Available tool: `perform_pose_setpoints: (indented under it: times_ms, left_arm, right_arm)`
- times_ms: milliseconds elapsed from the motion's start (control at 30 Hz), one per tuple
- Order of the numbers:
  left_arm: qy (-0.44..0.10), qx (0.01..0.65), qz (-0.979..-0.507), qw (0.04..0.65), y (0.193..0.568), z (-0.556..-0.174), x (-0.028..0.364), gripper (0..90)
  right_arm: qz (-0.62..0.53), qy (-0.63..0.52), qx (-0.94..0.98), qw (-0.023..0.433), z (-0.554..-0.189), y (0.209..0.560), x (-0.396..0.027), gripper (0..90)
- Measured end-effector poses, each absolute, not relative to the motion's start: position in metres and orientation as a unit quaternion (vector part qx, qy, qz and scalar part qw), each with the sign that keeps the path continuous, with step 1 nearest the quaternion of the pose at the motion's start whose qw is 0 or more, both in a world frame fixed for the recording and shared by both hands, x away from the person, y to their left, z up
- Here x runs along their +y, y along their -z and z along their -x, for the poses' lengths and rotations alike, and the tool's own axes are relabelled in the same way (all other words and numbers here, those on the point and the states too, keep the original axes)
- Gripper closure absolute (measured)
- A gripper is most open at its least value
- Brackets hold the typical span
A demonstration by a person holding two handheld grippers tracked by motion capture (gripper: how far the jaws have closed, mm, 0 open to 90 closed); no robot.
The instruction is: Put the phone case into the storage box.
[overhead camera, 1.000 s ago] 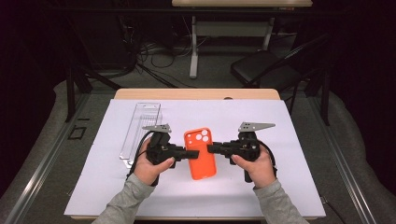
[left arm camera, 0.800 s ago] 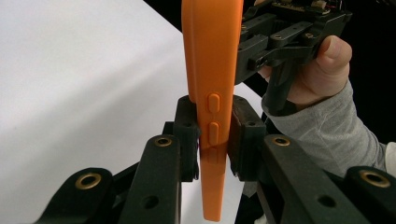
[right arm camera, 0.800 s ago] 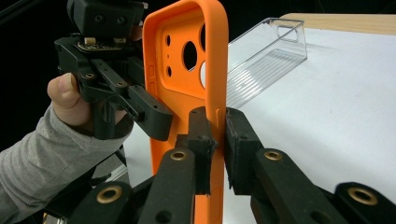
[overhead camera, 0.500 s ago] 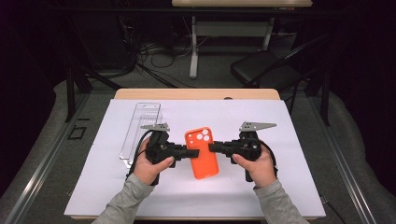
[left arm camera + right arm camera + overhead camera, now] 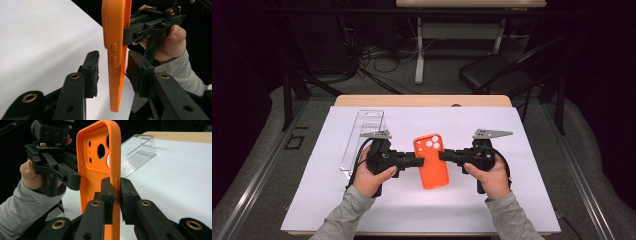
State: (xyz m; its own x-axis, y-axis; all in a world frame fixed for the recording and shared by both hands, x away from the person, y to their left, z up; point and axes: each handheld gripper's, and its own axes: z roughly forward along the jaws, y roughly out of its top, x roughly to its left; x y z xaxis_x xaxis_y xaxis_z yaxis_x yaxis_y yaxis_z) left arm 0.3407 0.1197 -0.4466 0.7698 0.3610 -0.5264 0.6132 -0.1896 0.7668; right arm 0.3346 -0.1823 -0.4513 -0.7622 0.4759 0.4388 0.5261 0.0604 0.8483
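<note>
The orange rubber-like phone case with round camera holes (image 5: 431, 161) is held above the white sheet (image 5: 512, 200) on the worktop (image 5: 422, 101), between both tools; the right hand-held gripper (image 5: 445, 155) pinches its side wall tightly between closed jaws; the left hand-held gripper (image 5: 420, 160) has just been opening its jaws, and the case edge stands between them without contact. A clear plastic rectangular box (image 5: 363, 135) lies just beside the left hand (image 5: 371, 179); behind the worktop stand a dark chair (image 5: 492, 75) and cables (image 5: 372, 60) on the floor.

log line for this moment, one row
right gripper: shut on orange phone case edge | left gripper: jaws just been opening, case between, pads apart | clear plastic box: on table
</note>
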Motion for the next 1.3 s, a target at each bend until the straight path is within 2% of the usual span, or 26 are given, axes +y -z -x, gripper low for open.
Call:
perform_pose_setpoints:
  times_ms: [333,567,833,1033,1300]
  left_arm:
    - [0.100,0.325,-0.754,0.562,0.442,-0.342,0.127,52.0]
    - [0.098,0.333,-0.755,0.557,0.441,-0.343,0.130,50.2]
    - [0.084,0.336,-0.759,0.551,0.442,-0.345,0.132,50.5]
    - [0.070,0.342,-0.758,0.551,0.444,-0.349,0.136,54.5]
    - [0.069,0.352,-0.755,0.549,0.444,-0.351,0.141,53.4]
  right_arm:
    - [0.355,0.591,-0.725,0.005,-0.336,0.451,-0.188,82.2]
    - [0.362,0.591,-0.721,-0.002,-0.336,0.450,-0.191,82.2]
    - [0.366,0.589,-0.720,-0.005,-0.337,0.450,-0.193,82.1]
    - [0.366,0.590,-0.720,-0.006,-0.337,0.450,-0.194,82.2]
    - [0.371,0.589,-0.718,-0.012,-0.337,0.449,-0.195,82.1]
